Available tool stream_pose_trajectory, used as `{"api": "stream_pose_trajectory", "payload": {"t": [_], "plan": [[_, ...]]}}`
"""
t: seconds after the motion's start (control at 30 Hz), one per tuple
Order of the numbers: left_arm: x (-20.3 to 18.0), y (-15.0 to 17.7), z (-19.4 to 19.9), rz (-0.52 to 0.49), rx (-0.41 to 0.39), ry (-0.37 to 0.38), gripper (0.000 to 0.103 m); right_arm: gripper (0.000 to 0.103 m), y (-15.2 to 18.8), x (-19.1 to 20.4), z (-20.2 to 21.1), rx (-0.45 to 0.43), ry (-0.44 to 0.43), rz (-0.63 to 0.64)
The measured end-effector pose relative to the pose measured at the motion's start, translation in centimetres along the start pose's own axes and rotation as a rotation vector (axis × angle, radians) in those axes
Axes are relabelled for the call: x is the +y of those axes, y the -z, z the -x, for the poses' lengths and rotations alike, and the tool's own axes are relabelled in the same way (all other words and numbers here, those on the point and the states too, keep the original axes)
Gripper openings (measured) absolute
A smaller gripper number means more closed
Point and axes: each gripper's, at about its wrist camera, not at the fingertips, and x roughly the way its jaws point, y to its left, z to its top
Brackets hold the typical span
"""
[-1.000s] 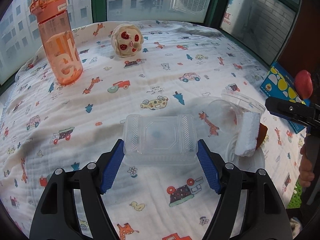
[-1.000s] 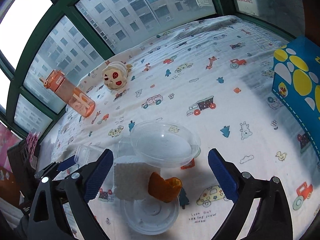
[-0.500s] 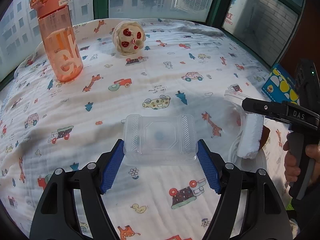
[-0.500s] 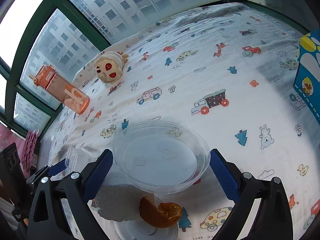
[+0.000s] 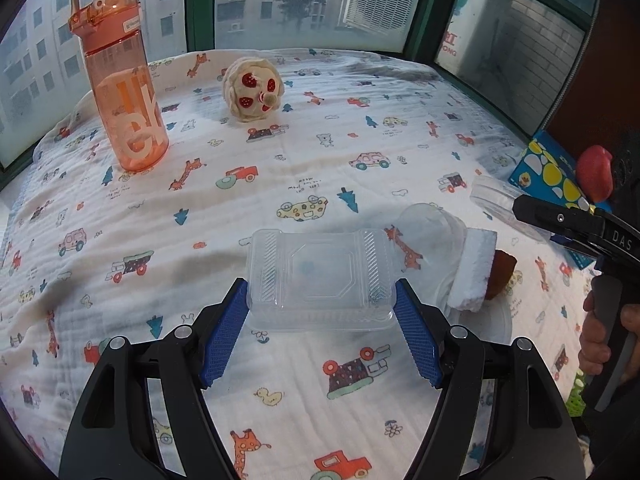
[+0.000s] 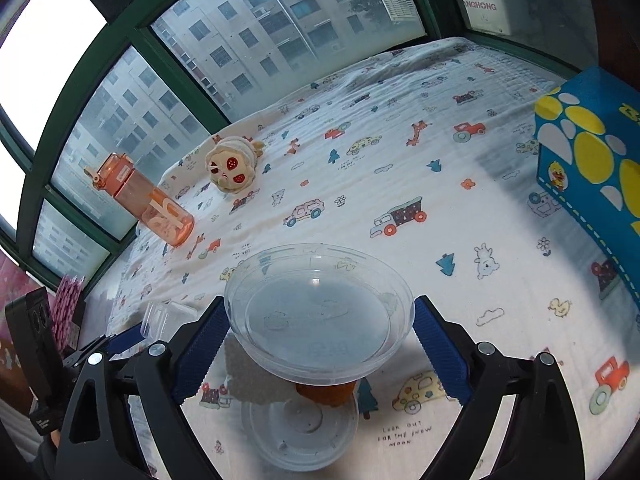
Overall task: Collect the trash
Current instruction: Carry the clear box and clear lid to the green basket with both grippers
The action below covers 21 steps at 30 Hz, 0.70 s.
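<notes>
My left gripper (image 5: 320,286) is shut on a clear rectangular plastic box (image 5: 320,268), with a blue pad on each short side, just above the printed cloth. My right gripper (image 6: 319,302) has a clear round bowl (image 6: 318,320) between its pads. Its jaws are closing and press on the bowl's rim. In the left wrist view the bowl (image 5: 430,232) hangs tilted at the right. Under it lie a white foam block (image 5: 474,268), a piece of orange peel (image 6: 324,394) and a round clear lid (image 6: 300,428).
An orange water bottle (image 5: 124,92) stands at the back left, with a plush toy (image 5: 254,90) beside it. A blue box with yellow dots (image 6: 592,152) sits at the right edge. Windows ring the far side. A hand (image 5: 596,340) grips the right tool's handle.
The right gripper went forward around the bowl, closed on it and drew back, bringing the bowl off the foam block. The left gripper kept its hold on the box and stayed put.
</notes>
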Motion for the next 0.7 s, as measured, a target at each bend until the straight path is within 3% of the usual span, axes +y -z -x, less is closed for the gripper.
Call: {"api": "stream_pose_trajectory", "payload": {"t": [0.33,0.7], "plan": [[-3.8,1.3,4.4,-0.061,-0.039,0.049,0.072,0.088,4.1,0.7,9.1,-0.095,0.044,0.021],[-11.1,4.1,7.4,-0.152,-0.05,0.161,0.072,0.088,9.9,-2.3,17.9,-0.177,0.153,-0.02]]}}
